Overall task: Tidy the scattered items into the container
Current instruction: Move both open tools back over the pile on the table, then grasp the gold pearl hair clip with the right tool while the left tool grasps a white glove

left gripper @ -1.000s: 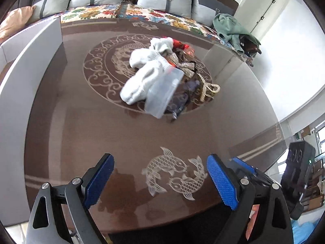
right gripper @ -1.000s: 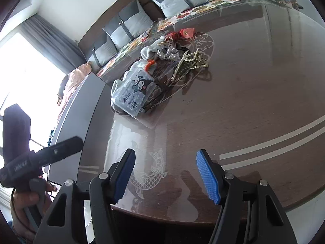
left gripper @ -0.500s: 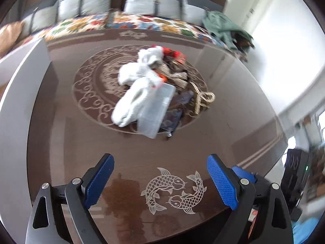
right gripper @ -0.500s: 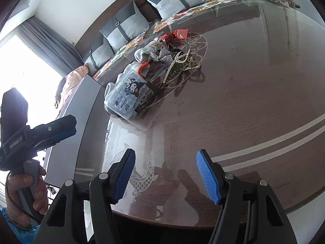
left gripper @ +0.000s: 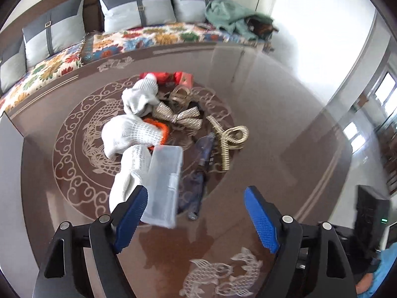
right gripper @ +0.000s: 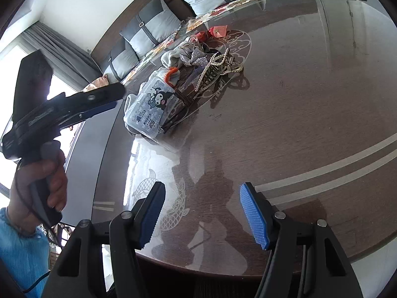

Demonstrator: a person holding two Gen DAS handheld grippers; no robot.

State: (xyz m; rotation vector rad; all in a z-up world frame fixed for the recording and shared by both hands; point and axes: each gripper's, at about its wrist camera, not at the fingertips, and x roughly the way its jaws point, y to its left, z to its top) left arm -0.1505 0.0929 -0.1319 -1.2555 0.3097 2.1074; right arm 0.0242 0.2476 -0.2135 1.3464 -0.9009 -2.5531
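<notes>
A clear plastic box [left gripper: 165,183] with a cartoon lid [right gripper: 151,104] lies in a pile on the brown table. Around it lie white gloves [left gripper: 129,134], a silver bow [left gripper: 182,119], a gold hair claw [left gripper: 227,141], a dark blue clip [left gripper: 198,173] and a red pouch [left gripper: 183,78]. My left gripper [left gripper: 196,213] is open and empty, just short of the box, its left finger beside the box's near end. It also shows in the right wrist view [right gripper: 99,101]. My right gripper [right gripper: 202,213] is open and empty above the table's near edge, far from the pile.
A sofa with a floral cover [left gripper: 139,39] and grey cushions runs behind the table. A green cloth [left gripper: 230,17] lies at its right end. A grey panel [right gripper: 91,144] stands along the table's left side. A black device [left gripper: 372,213] stands at the right.
My left gripper has moved forward towards the pile, and the clear box now lies close to its left finger. My right gripper has stayed near the table's front edge.
</notes>
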